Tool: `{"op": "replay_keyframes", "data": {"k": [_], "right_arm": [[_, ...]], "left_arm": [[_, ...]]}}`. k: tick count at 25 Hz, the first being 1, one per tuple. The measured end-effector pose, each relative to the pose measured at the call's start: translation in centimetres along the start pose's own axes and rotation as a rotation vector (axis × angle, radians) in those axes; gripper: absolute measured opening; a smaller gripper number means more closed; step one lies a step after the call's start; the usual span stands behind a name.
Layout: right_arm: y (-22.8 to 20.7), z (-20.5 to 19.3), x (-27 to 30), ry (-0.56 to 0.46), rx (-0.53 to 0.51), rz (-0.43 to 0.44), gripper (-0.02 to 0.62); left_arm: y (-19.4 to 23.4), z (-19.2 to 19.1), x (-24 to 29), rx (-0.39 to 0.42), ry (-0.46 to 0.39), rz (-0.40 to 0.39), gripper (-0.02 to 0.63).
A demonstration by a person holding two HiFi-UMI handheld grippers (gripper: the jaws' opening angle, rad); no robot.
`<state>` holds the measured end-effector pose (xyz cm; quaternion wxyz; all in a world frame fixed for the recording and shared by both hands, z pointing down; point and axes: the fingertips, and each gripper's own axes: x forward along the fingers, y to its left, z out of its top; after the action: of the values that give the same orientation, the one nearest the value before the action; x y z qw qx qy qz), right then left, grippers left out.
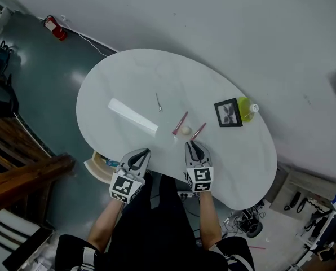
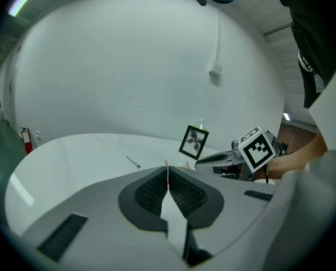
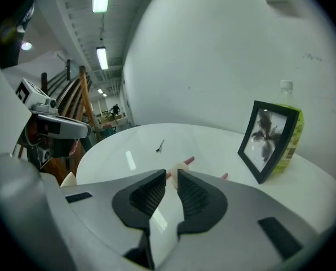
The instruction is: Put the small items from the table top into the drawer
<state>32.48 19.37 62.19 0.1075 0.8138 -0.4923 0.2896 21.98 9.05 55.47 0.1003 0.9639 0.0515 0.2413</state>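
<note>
Head view puts your right gripper (image 1: 191,144) near the pale ball (image 1: 186,130) on the bench (image 1: 128,72), jaws barely apart and empty, seemingly aiming for it; your left gripper (image 1: 142,152) has its jaws together.

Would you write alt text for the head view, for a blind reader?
Seen from above, a person holds the left gripper and right gripper at the near edge of a white table. Beyond them are two pink sticks, a cream ball, a metal clip, a picture frame and a bottle.
</note>
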Motion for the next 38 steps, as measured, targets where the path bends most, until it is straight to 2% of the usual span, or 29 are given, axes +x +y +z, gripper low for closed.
{"op": "replay_keyframes", "data": {"k": [2, 7, 19, 29, 38], "right_arm": [[-0.2, -0.2, 1.0, 0.012, -0.003, 0.034, 0.143], [-0.9, -0.4, 2.8, 0.025, -0.033, 0.068, 0.164], [-2.2, -1.2, 5.6, 0.056, -0.109, 0.129, 0.170], [-1.9, -0.9, 6.0, 0.065, -0.131, 0.182, 0.166], [0.2, 2.7, 4.6, -0.004, -0.142, 0.216, 0.153]], "left_arm": [[0.3, 0.0, 0.2, -0.011, 0.005, 0.026, 0.021], [0.4, -0.5, 0.3, -0.038, 0.008, 0.087, 0.021], [-0.2, -1.6, -0.8, -0.093, -0.005, 0.220, 0.021], [0.1, -0.4, -2.4, -0.106, -0.023, 0.315, 0.021], [1.4, 0.5, -5.8, -0.108, -0.066, 0.390, 0.021]]}}
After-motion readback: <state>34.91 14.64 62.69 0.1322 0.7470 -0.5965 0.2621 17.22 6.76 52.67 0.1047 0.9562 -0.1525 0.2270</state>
